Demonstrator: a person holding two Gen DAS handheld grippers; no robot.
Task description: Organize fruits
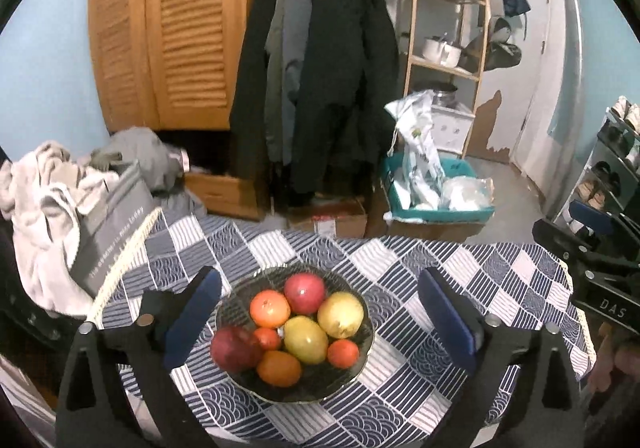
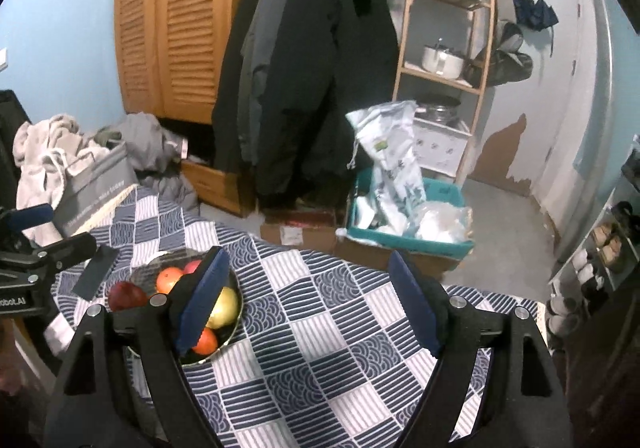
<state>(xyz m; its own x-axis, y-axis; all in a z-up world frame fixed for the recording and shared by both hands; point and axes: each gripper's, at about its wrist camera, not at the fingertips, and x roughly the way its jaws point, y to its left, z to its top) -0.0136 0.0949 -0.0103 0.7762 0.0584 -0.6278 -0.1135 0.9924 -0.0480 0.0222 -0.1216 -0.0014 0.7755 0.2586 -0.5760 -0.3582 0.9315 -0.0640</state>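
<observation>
Left gripper [image 1: 320, 312]: jaws wide apart, nothing between the pads, held above the bench with the bowl framed between its fingers. Judged a hover square over the fruit, the spread wide enough to take any piece.

Right gripper [image 2: 308, 300]: jaws also apart, empty, over bare checked cloth [image 2: 320, 328] to the right of the bowl. Judged parked out of the left one's way.

Bowl [image 1: 362, 352]: dark, shallow, pale rim, on the bench [image 1: 460, 272], well in from the edges. All fruit in view sits inside it; none on the cloth.

Fruit [image 1: 306, 339]: eight pieces, packed touching. Two dark red, two yellow in the centre and right, four orange to red-orange, smaller. Colours mixed, no grouping by kind. Skins smooth and round, likely to roll if nudged.

This fits either fruit gathered into the bowl, or a bowl awaiting sorting.

Beyond the bench: box [image 1: 108, 224] with laundry at left, coats [image 1: 320, 68], shelf [image 1: 448, 20].
</observation>
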